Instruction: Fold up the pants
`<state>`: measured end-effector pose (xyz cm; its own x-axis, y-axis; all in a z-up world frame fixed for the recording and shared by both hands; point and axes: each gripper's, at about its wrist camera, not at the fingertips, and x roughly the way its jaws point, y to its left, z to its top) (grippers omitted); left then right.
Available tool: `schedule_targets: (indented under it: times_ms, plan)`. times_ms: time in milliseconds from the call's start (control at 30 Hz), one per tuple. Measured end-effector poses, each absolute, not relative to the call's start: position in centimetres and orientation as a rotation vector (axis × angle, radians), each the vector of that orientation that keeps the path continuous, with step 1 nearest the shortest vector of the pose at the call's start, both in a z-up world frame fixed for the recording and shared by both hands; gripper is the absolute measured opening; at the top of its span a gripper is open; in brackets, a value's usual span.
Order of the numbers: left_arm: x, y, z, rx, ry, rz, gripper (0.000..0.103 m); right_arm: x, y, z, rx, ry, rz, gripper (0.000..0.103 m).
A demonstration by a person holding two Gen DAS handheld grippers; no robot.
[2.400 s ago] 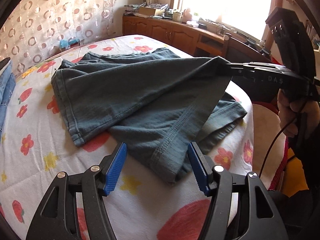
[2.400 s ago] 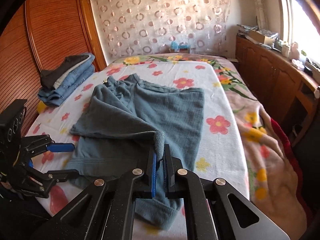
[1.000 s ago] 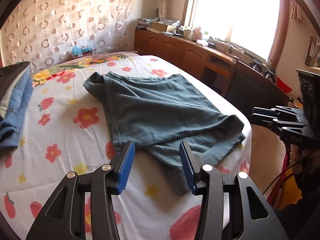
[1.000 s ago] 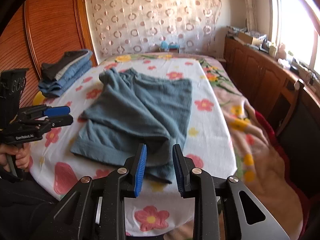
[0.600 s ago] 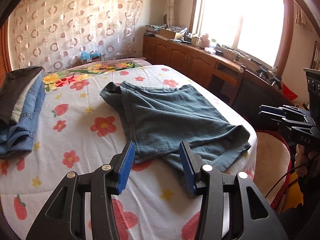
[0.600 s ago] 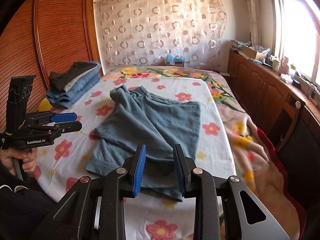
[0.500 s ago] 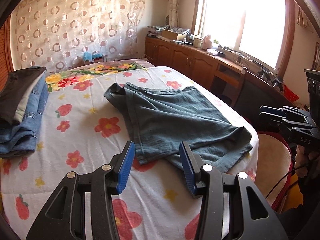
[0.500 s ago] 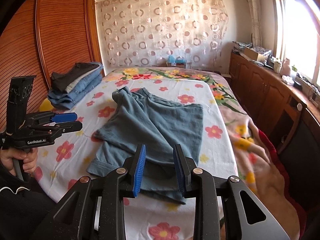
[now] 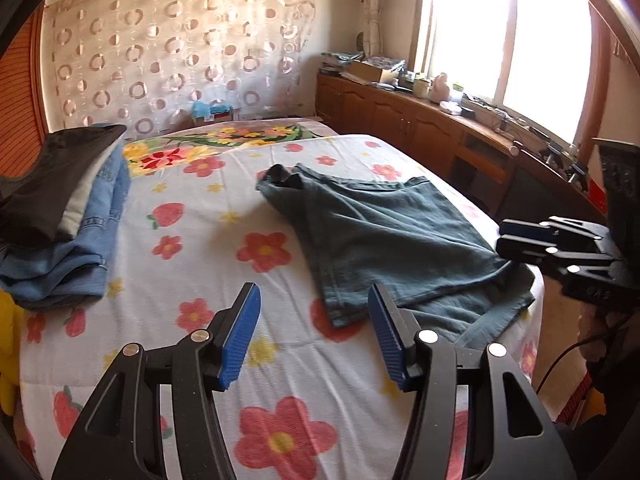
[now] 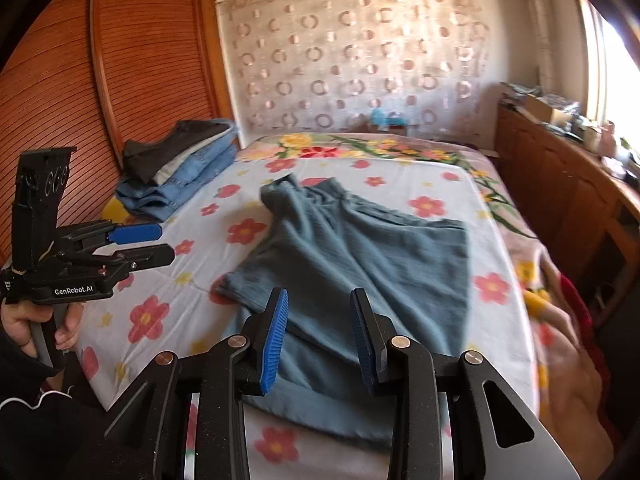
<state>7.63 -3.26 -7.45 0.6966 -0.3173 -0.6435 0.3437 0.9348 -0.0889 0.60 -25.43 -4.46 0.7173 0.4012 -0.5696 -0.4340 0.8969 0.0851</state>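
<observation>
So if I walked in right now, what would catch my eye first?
Probably the blue-grey pants, folded over and lying rumpled in the middle of the flowered bedsheet. Next, the two black grippers with blue pads near the foot of the bed, the left gripper and the right gripper, both open and holding nothing. Then the stack of folded clothes at the bed's far left, beside the wooden slatted doors.
</observation>
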Motion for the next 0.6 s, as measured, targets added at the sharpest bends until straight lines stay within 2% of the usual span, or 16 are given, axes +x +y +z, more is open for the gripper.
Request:
schedule_targets:
  times_ms: [300,600]
  plan:
    - [7.9,-1.2,-7.1,0.032,0.690,-0.306,0.057,5.5,-22.2,-6.3,-0.077,0.663,0.552,0.033]
    - [8.0,0.5,-7.1,0.020,0.679,-0.270,0.057,7.9,-19.4,-7.3,-0.131,0.698,0.612,0.038]
